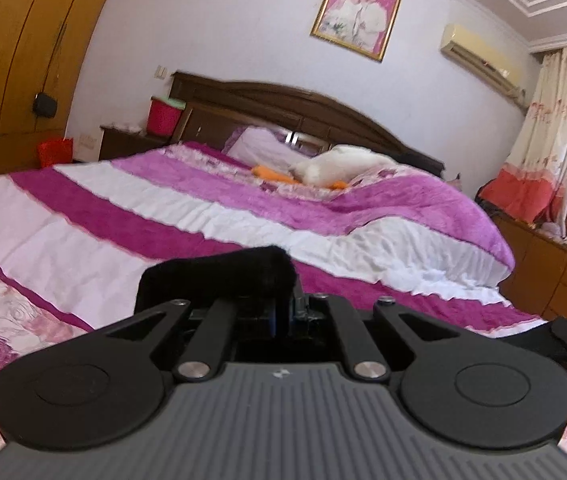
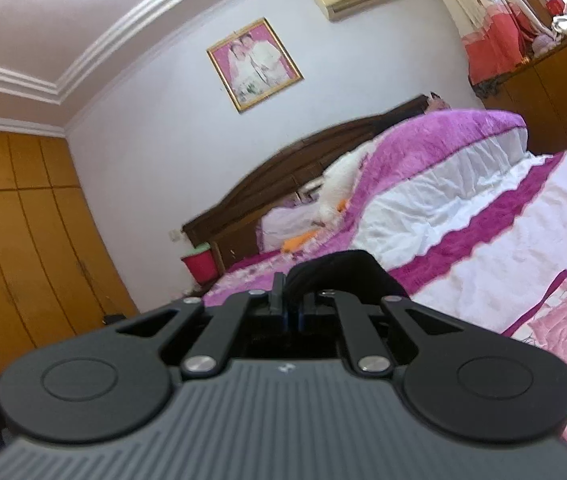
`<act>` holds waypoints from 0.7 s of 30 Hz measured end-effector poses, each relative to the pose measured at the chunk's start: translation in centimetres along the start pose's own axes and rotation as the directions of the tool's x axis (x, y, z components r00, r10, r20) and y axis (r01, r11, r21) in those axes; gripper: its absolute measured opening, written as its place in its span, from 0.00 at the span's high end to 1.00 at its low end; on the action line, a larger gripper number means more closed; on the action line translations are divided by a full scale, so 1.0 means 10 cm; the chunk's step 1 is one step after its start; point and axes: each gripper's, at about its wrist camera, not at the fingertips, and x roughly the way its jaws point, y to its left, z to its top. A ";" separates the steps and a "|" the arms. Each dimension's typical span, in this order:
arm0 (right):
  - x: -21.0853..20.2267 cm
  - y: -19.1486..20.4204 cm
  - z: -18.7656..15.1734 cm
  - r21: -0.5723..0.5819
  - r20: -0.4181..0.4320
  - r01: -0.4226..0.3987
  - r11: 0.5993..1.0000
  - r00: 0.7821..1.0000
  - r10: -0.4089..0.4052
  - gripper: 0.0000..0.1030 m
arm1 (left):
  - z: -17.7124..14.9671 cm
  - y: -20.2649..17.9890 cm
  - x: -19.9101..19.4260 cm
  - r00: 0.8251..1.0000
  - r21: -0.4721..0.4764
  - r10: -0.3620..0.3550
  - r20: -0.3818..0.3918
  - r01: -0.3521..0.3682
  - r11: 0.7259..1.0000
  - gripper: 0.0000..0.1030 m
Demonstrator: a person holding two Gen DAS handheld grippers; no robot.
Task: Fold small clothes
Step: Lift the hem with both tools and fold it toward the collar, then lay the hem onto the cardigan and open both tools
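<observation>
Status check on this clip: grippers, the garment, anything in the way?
Left gripper and right gripper both shut, each pinching the black fuzzy cloth. Cloth lifted above the pink-and-white striped bedspread. Nothing in the way.

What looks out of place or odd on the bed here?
Nothing is spilled or damaged. Only the white garment and orange cloth lie loose by the pillow; each hand-held gripper pinches the black fabric.

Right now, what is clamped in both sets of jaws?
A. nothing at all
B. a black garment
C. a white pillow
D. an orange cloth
B: dark fabric of the black garment bunches at the shut left gripper and right gripper, above the striped bedspread.
</observation>
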 end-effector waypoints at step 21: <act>1.32 -0.66 -0.81 -0.026 -0.326 0.174 0.984 0.930 -0.172 0.89 | -0.88 0.39 1.93 0.955 0.118 0.136 -0.263 -0.108 0.987 0.92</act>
